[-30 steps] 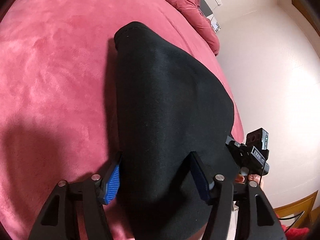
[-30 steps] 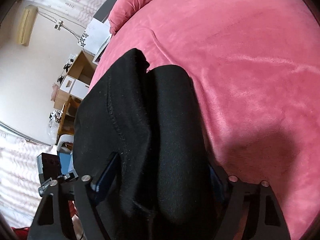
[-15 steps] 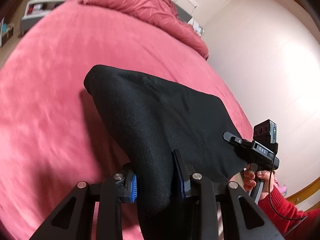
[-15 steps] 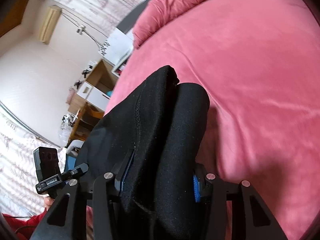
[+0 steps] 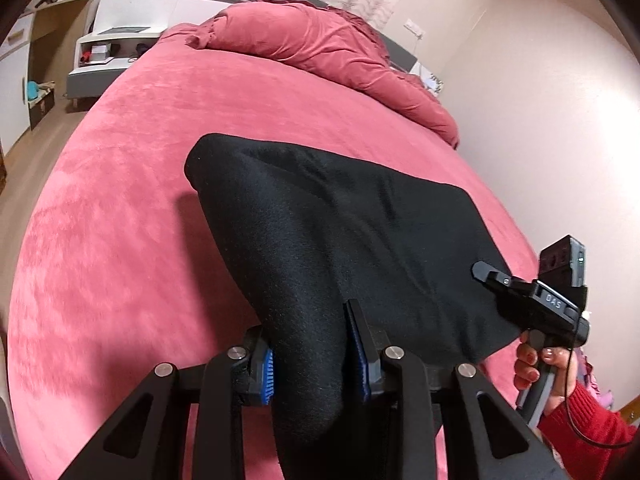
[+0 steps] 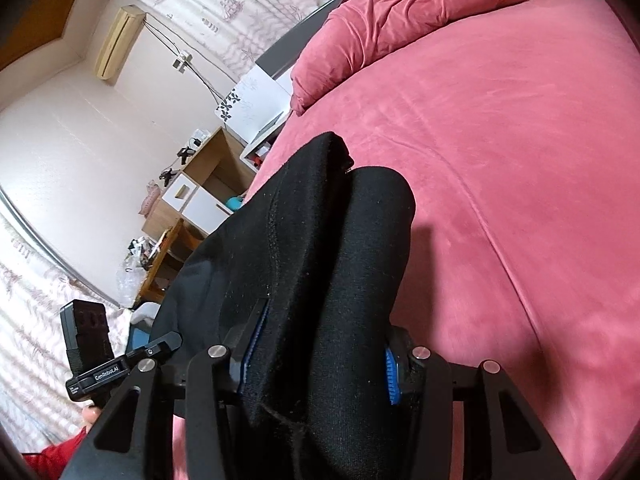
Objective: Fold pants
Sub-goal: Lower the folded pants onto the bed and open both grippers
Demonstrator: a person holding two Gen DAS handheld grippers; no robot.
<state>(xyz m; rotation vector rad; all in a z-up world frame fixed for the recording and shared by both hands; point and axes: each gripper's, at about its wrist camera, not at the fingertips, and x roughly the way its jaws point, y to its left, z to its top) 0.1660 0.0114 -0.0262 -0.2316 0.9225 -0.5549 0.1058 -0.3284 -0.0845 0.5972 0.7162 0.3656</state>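
Both grippers are clamped on black pants: left gripper (image 5: 314, 364) and right gripper (image 6: 320, 364) each pinch a thick bunch of the near edge, jaws having just closed. Soft, limp and probably light, the pants (image 5: 340, 232) sag between grips; hold corners. They stretch away across the bed (image 5: 120, 220), long axis toward the pillow (image 5: 320, 48).

Pink velvety bed (image 5: 132, 208), rumpled pink duvet (image 5: 332, 52), black pants (image 5: 360, 216) seemingly part-lifted
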